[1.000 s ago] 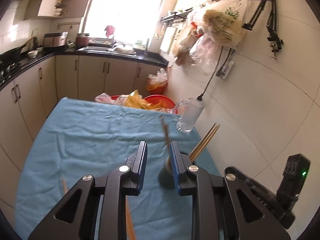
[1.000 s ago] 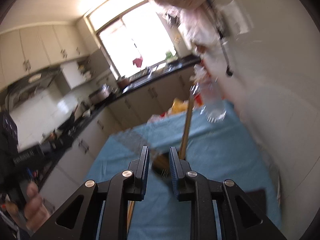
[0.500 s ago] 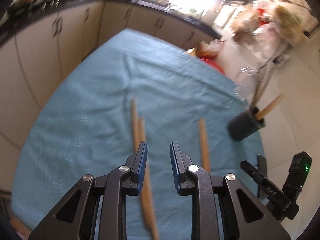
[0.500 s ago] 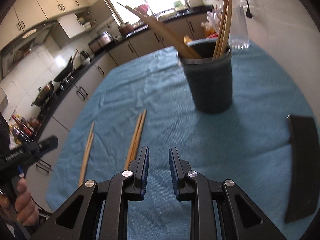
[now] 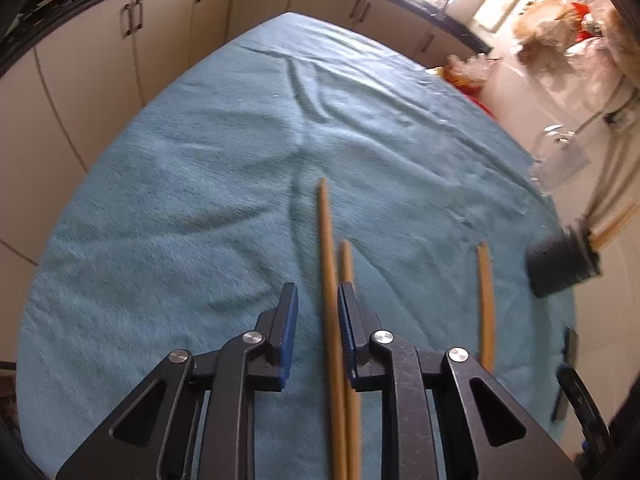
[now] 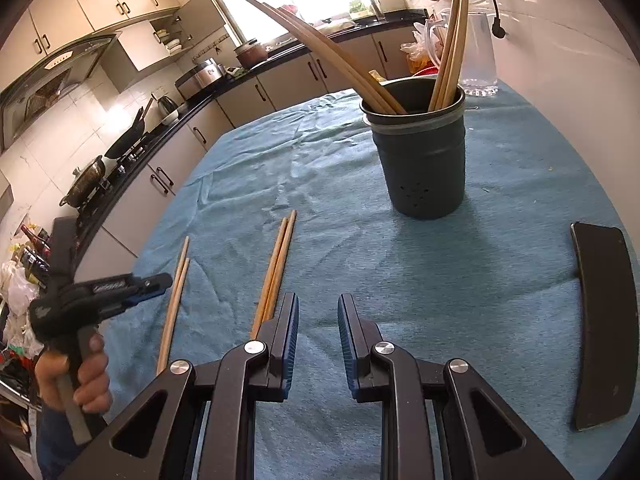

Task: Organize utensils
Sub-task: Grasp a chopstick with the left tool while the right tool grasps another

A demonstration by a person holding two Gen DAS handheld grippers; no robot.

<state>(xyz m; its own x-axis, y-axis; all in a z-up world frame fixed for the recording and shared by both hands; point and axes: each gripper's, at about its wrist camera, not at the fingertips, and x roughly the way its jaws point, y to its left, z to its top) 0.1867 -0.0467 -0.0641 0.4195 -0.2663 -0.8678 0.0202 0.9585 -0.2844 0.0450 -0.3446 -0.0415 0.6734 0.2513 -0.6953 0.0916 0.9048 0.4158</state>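
Note:
A dark utensil cup (image 6: 420, 156) stands on the blue cloth (image 6: 320, 184) and holds several wooden chopsticks (image 6: 450, 44). It shows blurred at the right of the left wrist view (image 5: 560, 264). Two pairs of chopsticks lie on the cloth: a middle pair (image 6: 276, 268) and a left pair (image 6: 176, 292). My left gripper (image 5: 318, 300) is open, low over the cloth, with one chopstick (image 5: 328, 280) lying between its fingers and its mate (image 5: 347, 264) by the right finger. A further chopstick (image 5: 486, 300) lies to the right. My right gripper (image 6: 318, 312) is open and empty, just right of the middle pair.
A flat black object (image 6: 604, 320) lies on the cloth at the right. A clear glass jug (image 6: 478, 56) stands behind the cup by the tiled wall. Kitchen cabinets and counter run along the left and back. The left gripper and hand also show in the right wrist view (image 6: 132, 286).
Both grippers have left the cup and dropped toward the cloth. The left gripper has moved over the left pair of chopsticks; the right gripper has come down beside the middle pair.

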